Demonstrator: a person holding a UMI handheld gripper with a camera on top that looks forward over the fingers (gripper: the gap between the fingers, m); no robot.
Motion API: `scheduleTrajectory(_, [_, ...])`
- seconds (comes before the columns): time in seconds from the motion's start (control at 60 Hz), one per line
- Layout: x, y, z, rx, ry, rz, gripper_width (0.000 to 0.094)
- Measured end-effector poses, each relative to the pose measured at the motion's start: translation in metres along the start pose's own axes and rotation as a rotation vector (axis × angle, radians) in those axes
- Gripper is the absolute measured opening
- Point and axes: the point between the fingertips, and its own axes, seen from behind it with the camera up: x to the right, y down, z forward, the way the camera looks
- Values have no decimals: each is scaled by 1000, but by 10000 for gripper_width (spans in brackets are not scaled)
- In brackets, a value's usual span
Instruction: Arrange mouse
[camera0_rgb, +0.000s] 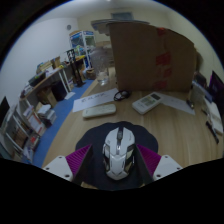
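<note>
As the mouse (118, 153) sits between the pink pads (86, 160), the gripper (118, 166) appears closed on it; placement on the table (160, 130) seems next

White-and-grey computer mouse (118, 152) with black trim and a dark scroll wheel down the middle, lying flat and right side up on a dark mouse mat, nose pointing away. Set between the two fingers, contact with the pads not discernible.
</note>
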Motion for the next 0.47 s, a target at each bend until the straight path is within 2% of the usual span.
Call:
scheduleTrajectory(0.017, [-2,0,-3,-4,-15,13,882])
scheduleTrajectory(0.033, [-3,0,-5,-6,-25,28,841])
scheduleTrajectory(0.133, [6,0,-34,-9,-24,52,839])
scheduleTrajectory(0.267, [11,3,-105,13,-59,50,837])
scheduleTrajectory(0.467, [42,50,-220,-15,-65,60,841])
